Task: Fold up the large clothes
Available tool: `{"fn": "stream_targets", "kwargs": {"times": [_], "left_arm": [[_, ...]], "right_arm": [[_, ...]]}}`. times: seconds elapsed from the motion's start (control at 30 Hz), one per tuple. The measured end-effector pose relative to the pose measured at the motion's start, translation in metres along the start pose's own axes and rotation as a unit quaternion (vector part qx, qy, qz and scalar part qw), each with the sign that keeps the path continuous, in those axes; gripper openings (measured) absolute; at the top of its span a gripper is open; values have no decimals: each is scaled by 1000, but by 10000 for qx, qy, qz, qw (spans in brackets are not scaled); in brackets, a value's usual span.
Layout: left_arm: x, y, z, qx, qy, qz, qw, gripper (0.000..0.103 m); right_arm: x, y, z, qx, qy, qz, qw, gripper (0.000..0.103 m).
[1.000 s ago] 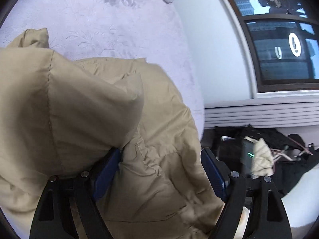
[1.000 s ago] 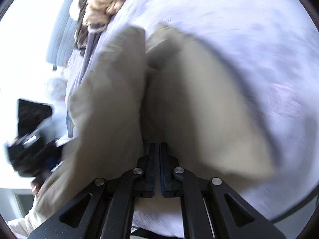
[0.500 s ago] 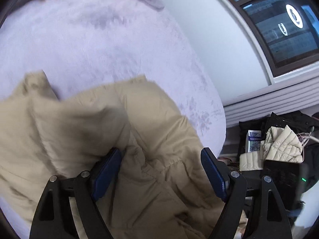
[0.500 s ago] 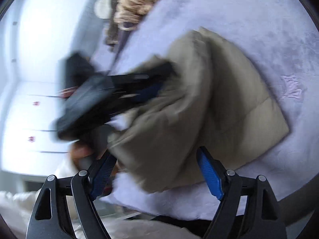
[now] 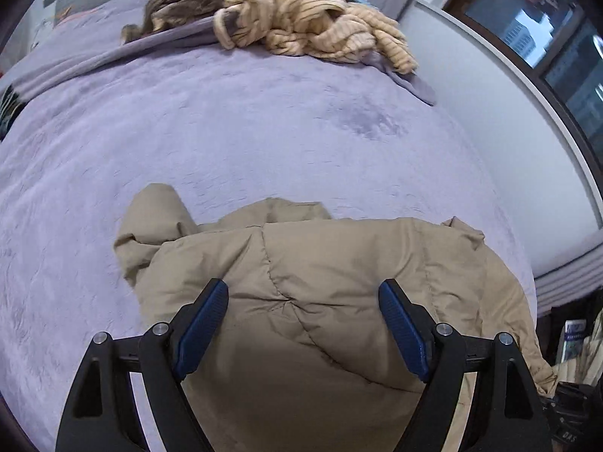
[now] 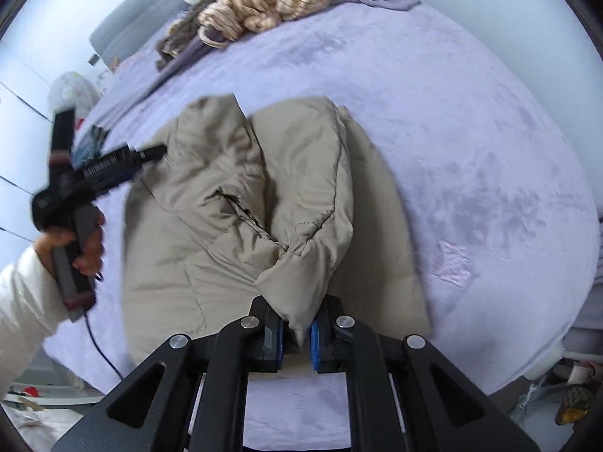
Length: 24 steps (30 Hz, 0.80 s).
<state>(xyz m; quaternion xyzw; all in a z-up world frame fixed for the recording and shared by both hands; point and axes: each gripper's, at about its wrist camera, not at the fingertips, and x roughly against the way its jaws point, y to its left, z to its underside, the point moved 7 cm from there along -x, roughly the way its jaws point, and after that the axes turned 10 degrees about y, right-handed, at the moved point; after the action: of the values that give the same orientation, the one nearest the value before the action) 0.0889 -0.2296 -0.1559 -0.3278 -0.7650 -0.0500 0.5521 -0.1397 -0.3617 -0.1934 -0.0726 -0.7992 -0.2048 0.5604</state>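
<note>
Tan jacket [image 6: 233,203] fold pinched in right tongs [image 6: 296,333], just closed

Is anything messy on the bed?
Yes. The tan jacket lies bunched and lopsided, one puffy fold pinched in the right gripper. A striped knit sits in a crumpled heap at the bed's far end.

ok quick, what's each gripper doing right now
left gripper: open, holding nothing, jaws wide above the tan jacket.
right gripper: just closed, pinching a fold of the tan jacket.
</note>
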Motion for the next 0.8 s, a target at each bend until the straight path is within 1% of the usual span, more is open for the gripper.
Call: {"fn": "stream_targets", "kwargs": {"times": [0.03,0.1,0.17,0.23,0.27,0.3,0.33,0.37,0.4,0.43,0.47,0.53,0.6,0.63,0.67,0.7,0.73,0.77,0.8], "left_arm": [[-7,-19,-2,-185,4,28,9998,83],[-20,-59,-5,-565,55,116,9983,83],[-32,-90,-7,-787,169,214,9965,83],[-39,-110,-6,-900,245,168,9955,83],[-42,-113,-5,-937,255,65,9952,83],[-42,-112,-4,-932,269,55,9953,83],[-43,-108,-4,-864,292,91,9958,83],[-43,-104,-3,-815,315,126,9961,83],[-43,-101,-3,-768,343,154,9963,83],[-45,-97,-3,-737,357,176,9965,83],[-45,-95,-2,-710,373,193,9966,83],[-48,-94,-4,-712,388,176,9966,83],[-49,-95,-3,-728,392,123,9965,83],[-50,-95,-4,-722,393,105,9966,83],[-49,-95,-3,-711,395,88,9966,83],[-49,-95,-2,-700,392,71,9968,83],[-49,-95,-1,-706,383,46,9968,83],[-49,-95,0,-725,365,26,9967,83],[-49,-97,2,-765,362,20,9964,83]], "right_arm": [[-6,-11,4,-67,70,102,9999,10],[-15,-34,17,-284,213,147,9993,10],[-27,-55,27,-476,401,167,9979,10],[-37,-72,34,-820,666,-147,9943,12],[-35,-80,33,-1060,672,-398,9913,13],[-28,-86,30,-1225,609,-584,9889,16],[-15,-91,27,-1353,472,-762,9868,25],[-2,-96,22,-1418,314,-825,9860,31],[11,-98,17,-1440,141,-887,9855,44],[25,-100,9,-1421,-64,-945,9853,52],[37,-98,-2,-1355,-249,-1047,9849,53],[48,-90,-25,-1189,-368,-1407,9822,62],[38,-77,-52,-1023,-216,-1758,9789,62],[30,-72,-61,-977,-119,-1789,9789,62],[17,-66,-70,-919,34,-1757,9801,62],[4,-61,-74,-862,216,-1664,9820,55],[-15,-58,-74,-796,458,-1469,9849,45],[-30,-55,-70,-735,667,-1254,9871,44],[-44,-55,-62,-700,799,-1163,9875,44]]}}
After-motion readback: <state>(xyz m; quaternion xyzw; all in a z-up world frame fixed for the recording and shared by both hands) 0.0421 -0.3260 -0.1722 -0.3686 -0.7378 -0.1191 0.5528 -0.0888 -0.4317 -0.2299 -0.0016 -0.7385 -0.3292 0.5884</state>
